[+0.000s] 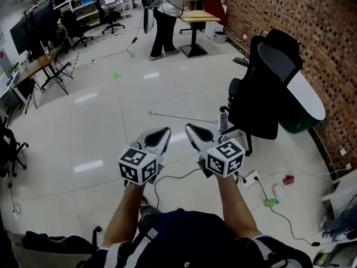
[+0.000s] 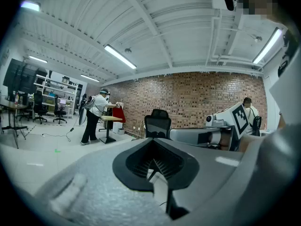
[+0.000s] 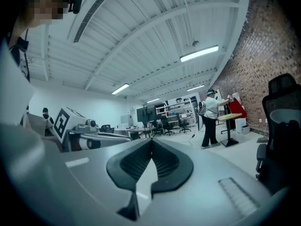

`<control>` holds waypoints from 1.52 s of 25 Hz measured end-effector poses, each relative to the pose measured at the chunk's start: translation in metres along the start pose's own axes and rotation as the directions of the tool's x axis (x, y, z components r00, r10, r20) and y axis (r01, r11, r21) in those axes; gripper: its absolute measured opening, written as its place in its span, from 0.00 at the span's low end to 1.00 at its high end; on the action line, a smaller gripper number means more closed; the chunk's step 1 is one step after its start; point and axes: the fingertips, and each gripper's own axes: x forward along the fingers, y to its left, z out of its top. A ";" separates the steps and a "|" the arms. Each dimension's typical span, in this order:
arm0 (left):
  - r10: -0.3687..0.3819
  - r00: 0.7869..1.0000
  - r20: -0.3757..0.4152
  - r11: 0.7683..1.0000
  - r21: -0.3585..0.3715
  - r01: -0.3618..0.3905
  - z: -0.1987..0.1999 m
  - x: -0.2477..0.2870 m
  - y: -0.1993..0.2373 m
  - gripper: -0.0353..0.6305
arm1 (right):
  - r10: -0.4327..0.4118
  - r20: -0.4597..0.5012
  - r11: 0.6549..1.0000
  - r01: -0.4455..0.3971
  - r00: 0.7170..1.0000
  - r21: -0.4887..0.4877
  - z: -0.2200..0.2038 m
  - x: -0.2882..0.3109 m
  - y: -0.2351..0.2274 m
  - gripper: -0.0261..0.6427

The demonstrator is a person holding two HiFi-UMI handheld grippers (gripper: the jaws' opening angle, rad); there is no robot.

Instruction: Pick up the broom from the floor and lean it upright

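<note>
On the floor ahead: broom (image 1: 184, 116), lying flat on pale glossy tiles (image 1: 100, 127), untouched.
Broom layout: thin white handle (image 1: 173, 115) running roughly left to right across the head view; brush head (image 1: 223, 122) at the right end, just beside the base of the chair.
Office chair: black (image 1: 262, 94), upright, between the broom and the brick wall (image 1: 312, 27).
Left tool: (image 1: 163, 133) low in the head view, well short of the broom, pointing roughly toward it; jaws closed tip to tip, nothing between them, as seen in the left gripper view.
Right tool: (image 1: 193, 129) just beside the left one, apart from it, level; jaws likewise pressed together and empty in the right gripper view.
Marker cubes: one at the back of each tool, left (image 1: 136, 165) and right (image 1: 226, 157), with bare forearms behind them.
Power strip: white (image 1: 251, 178), on the floor right of the right tool, with a dark cable trailing from it.
Background: person (image 1: 167, 10) standing at a small counter (image 1: 199, 15), far beyond the broom.
</note>
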 end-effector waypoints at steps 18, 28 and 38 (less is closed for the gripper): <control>-0.002 1.000 -0.024 0.999 -0.040 0.001 0.001 0.024 0.138 0.06 | -0.037 -0.063 0.999 0.038 0.997 0.005 -0.002 0.125 -0.044 0.04; -0.075 0.997 -0.018 0.992 -0.100 0.073 0.018 0.041 0.259 0.06 | -0.139 -0.104 0.990 0.140 0.985 -0.001 0.014 0.240 -0.061 0.04; -0.084 0.994 -0.064 0.990 -0.117 0.076 0.006 0.087 0.328 0.06 | -0.162 -0.138 0.986 0.167 0.977 0.025 0.004 0.302 -0.109 0.04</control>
